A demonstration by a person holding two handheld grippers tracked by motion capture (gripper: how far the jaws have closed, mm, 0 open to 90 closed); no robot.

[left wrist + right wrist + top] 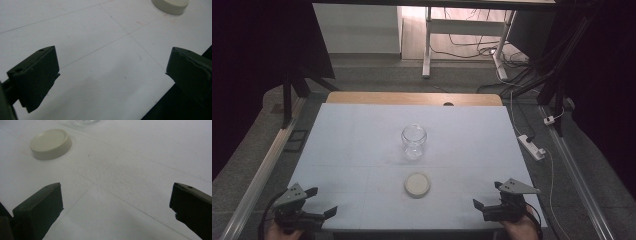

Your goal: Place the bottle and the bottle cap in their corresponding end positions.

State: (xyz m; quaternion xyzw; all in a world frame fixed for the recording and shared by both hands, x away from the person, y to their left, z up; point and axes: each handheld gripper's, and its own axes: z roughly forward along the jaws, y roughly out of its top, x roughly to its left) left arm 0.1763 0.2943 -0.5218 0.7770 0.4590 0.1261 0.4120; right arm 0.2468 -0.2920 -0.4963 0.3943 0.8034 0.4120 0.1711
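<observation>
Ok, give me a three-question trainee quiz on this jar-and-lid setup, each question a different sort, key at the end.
1. True or false: the cream lid sits on top of the glass jar.
2. Multiple choice: the left gripper and the right gripper are: A) both open with nothing between the jaws, B) both shut on the lid, C) one open, one shut.
3. Fill in: on the white table, seen from the high view, the lid lies ____ the person than the jar does.

Key
1. False: the lid lies flat on the table, apart from the jar.
2. A
3. nearer to
</observation>
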